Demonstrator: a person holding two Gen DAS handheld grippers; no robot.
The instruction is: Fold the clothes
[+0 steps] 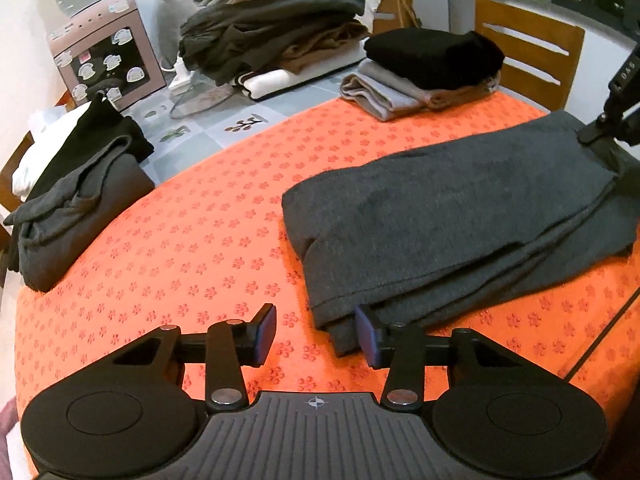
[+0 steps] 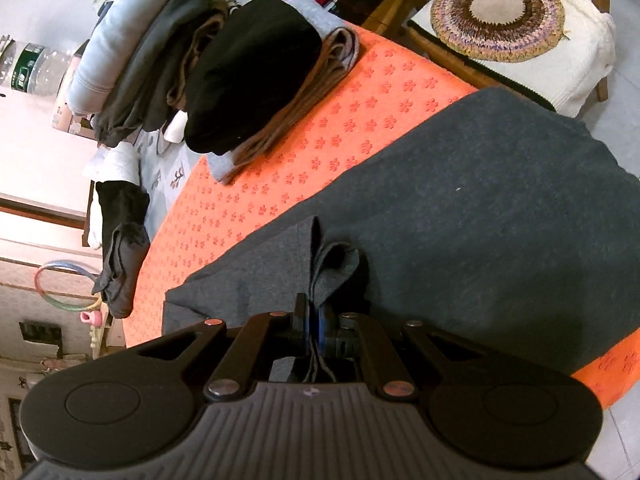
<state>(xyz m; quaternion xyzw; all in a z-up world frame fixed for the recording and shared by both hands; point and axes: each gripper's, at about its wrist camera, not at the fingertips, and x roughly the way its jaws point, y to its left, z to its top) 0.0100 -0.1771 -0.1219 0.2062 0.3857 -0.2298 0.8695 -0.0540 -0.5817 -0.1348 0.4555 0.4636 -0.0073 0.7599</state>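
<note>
A dark grey garment (image 1: pixel 460 208) lies folded on the orange flower-print mat (image 1: pixel 192 248). My left gripper (image 1: pixel 316 334) is open at the garment's near left corner. That corner lies between the fingers, against the right pad (image 1: pixel 366 334), and the left pad stands apart over bare mat. My right gripper (image 1: pixel 604 128) holds the garment's far right corner. In the right wrist view my right gripper (image 2: pixel 314 320) is shut on a bunched fold of the grey garment (image 2: pixel 480 216), and cloth runs back between the fingers.
A folded stack of black, grey and brown clothes (image 1: pixel 432 68) sits at the mat's far edge. A folded grey piece (image 1: pixel 80 216) lies at the left edge. Behind are a large clothes pile (image 1: pixel 280 32), a pink toy oven (image 1: pixel 104 60), a wooden chair (image 1: pixel 528 48) and a cushioned chair (image 2: pixel 496 12).
</note>
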